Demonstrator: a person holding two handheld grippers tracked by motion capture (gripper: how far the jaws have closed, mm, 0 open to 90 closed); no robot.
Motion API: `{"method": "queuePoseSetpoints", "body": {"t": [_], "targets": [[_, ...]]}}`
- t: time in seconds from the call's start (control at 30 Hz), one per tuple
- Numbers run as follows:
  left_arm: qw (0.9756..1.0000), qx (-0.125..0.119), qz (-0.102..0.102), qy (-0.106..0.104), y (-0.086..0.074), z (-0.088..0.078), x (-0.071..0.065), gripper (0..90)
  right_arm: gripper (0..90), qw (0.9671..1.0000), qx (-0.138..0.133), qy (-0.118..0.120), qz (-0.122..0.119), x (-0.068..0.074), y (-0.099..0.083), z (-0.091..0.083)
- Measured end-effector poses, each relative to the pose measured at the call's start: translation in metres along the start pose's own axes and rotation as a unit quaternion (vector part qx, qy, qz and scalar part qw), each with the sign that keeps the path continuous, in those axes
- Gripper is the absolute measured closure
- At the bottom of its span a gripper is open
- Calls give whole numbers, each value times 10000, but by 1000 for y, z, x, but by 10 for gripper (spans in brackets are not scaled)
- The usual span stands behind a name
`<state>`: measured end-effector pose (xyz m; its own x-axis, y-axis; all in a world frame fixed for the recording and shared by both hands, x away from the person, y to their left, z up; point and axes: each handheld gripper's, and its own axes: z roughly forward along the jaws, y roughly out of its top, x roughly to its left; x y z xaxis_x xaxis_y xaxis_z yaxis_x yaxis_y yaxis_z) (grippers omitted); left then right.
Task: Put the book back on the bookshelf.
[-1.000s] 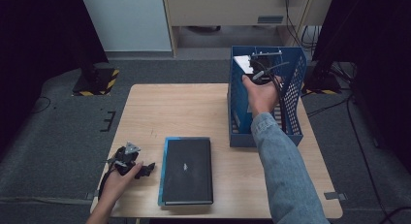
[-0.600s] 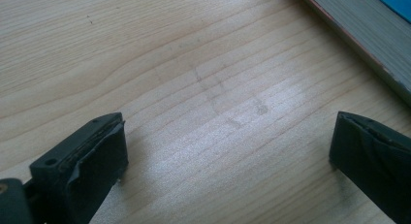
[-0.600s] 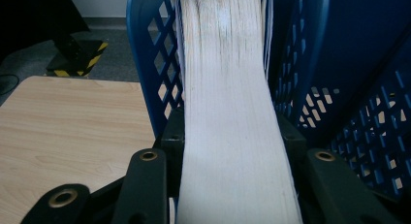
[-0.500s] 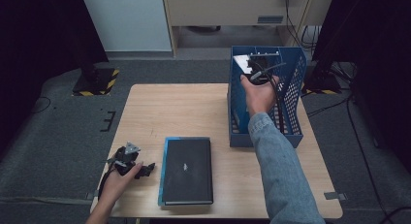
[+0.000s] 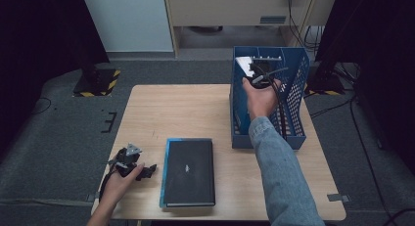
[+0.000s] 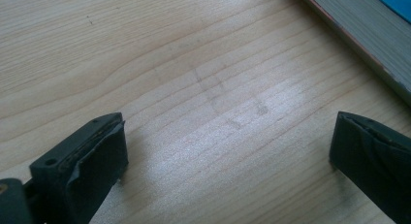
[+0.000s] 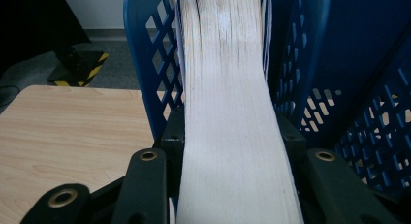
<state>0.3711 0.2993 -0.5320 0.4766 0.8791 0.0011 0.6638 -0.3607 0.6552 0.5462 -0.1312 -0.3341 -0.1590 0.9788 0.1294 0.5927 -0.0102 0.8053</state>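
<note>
currently, item: thick book (image 7: 232, 136), page edge up, clamped in my right gripper (image 7: 232, 161) inside the blue basket (image 5: 298, 84); keep it upright, lower it gently against the left wall before unclamping.

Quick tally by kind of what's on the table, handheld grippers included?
Books: 2 — black book flat on the table, another book clamped in the right gripper
Blue basket: 1
Grippers: 2 — right gripper, left gripper with jaws open
Total: 5
</note>
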Motion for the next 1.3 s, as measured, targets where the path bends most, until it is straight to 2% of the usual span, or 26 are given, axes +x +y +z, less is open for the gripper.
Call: {"method": "queuePoseSetpoints", "body": {"t": [0.23,0.47,0.63,0.73,1.0,1.3], "targets": [[10000,3,5,-3,0,0,0,0,592,10000,28,21,77,-1,-7,-4],[10000,4,-1,0,0,0,0,0,582,10000,17,25,-12,-1,-13,-8],[10000,10,0,1,1,0,0,0,524,9997,22,215,-145,7,-15,-9],[10000,7,-1,4,1,0,0,0,501,9993,25,350,-99,10,-14,-12],[10000,16,9,3,1,1,0,0,483,9985,117,483,-233,15,-14,-16],[10000,9,8,0,1,1,-1,0,465,9978,152,591,-269,22,-13,-18]]}}
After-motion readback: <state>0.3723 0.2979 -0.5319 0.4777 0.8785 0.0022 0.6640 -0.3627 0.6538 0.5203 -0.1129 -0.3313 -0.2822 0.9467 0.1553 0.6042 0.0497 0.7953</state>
